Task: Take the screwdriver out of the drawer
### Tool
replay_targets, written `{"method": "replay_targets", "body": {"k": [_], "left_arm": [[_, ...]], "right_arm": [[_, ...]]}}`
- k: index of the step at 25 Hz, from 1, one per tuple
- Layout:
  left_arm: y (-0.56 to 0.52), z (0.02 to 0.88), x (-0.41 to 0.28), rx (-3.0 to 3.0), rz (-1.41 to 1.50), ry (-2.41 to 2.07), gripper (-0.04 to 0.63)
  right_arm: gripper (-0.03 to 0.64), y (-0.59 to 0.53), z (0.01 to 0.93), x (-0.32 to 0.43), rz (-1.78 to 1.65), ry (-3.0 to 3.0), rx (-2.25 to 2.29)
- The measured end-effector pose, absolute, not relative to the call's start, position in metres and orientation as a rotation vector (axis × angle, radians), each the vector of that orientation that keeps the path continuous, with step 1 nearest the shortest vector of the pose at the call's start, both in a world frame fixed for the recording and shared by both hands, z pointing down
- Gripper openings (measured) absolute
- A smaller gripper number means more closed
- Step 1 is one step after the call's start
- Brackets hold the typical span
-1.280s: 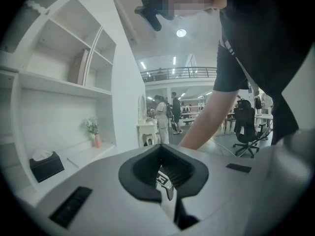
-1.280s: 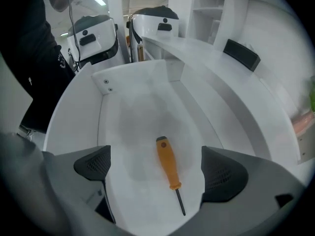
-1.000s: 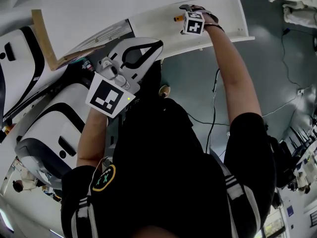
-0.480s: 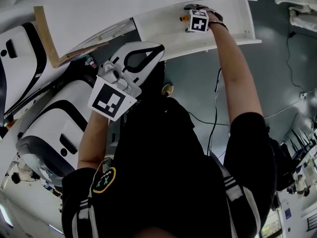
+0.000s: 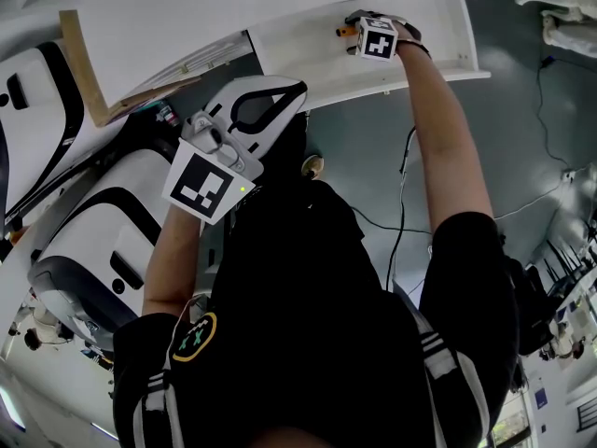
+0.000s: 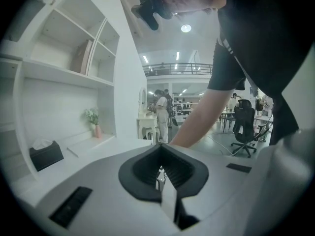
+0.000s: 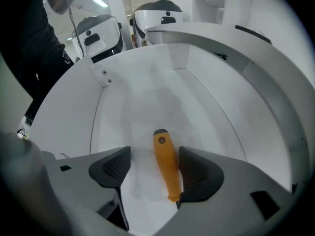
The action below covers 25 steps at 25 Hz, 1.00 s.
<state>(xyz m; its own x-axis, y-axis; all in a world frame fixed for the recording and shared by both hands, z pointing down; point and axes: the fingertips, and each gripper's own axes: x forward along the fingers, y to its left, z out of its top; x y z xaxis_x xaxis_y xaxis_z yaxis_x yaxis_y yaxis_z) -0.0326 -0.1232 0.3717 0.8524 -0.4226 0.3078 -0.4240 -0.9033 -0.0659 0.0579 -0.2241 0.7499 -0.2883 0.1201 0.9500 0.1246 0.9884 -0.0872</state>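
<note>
**Right gripper view.** The right tool (image 7: 155,168) points steeply down into the open white drawer (image 7: 147,97). The screwdriver (image 7: 166,163) lies on the drawer floor between the jaws. Its orange handle touches the right-hand pad, with a clear gap to the left-hand one. The jaws have just been closing and are still spread, not yet pinching. The shaft is hidden under the tool. The handle looks like smooth hard plastic: stiff, light, and likely to roll or skid on the bare floor. Best hold is probably mid-handle, across its width.

**Left gripper view.** The left tool (image 6: 162,173) is pressed together with nothing in it, aimed away at shelves (image 6: 74,73).

**Head view.** The right arm stretches to the far drawer. The left tool hangs near the body.
</note>
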Motion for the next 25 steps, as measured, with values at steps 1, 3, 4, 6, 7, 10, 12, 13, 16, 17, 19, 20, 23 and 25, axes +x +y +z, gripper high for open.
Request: {"method": "replay_targets", "body": {"k": [1,3,4,6,7,10,12,13,16,17,19,20,23,25], "left_arm": [[-0.123,0.371,-0.032,3.019,0.499,-0.688,0.017],[-0.122,0.371,-0.032,3.021,0.499,-0.683,0.017],[-0.122,0.371,-0.032,3.022,0.501,-0.681,0.017],[-0.122,0.372,-0.032,3.021,0.506,-0.679,0.017],[-0.122,0.372,-0.032,3.021,0.508,-0.679,0.017],[-0.123,0.372,-0.03,3.022,0.503,-0.683,0.017],[-0.123,0.371,-0.03,3.024,0.5,-0.686,0.017],[-0.123,0.37,-0.029,3.026,0.498,-0.687,0.017],[-0.122,0.368,-0.027,3.035,0.491,-0.685,0.017],[-0.121,0.367,-0.026,3.038,0.49,-0.681,0.017],[-0.12,0.366,-0.024,3.043,0.486,-0.673,0.017],[-0.118,0.366,-0.023,3.048,0.484,-0.669,0.017],[-0.114,0.364,-0.02,3.063,0.477,-0.658,0.017],[-0.11,0.361,-0.016,3.076,0.471,-0.649,0.017]], "right_arm": [[0.322,-0.224,0.749,0.059,-0.005,-1.866,-0.179],[0.285,-0.225,0.747,0.058,-0.01,-1.867,-0.182],[0.274,-0.226,0.746,0.057,-0.013,-1.872,-0.183],[0.258,-0.227,0.745,0.054,-0.018,-1.881,-0.187],[0.248,-0.226,0.745,0.055,-0.019,-1.88,-0.19],[0.2,-0.222,0.747,0.059,-0.021,-1.869,-0.204],[0.169,-0.219,0.747,0.06,-0.022,-1.869,-0.209],[0.16,-0.218,0.746,0.059,-0.028,-1.874,-0.209],[0.146,-0.216,0.742,0.056,-0.034,-1.884,-0.187],[0.144,-0.216,0.741,0.056,-0.027,-1.891,-0.17],[0.141,-0.216,0.736,0.055,-0.014,-1.912,-0.134],[0.14,-0.216,0.731,0.053,-0.014,-1.923,-0.122],[0.138,-0.217,0.715,0.046,-0.029,-1.961,-0.091],[0.138,-0.216,0.703,0.046,-0.042,-1.983,-0.067]]}}
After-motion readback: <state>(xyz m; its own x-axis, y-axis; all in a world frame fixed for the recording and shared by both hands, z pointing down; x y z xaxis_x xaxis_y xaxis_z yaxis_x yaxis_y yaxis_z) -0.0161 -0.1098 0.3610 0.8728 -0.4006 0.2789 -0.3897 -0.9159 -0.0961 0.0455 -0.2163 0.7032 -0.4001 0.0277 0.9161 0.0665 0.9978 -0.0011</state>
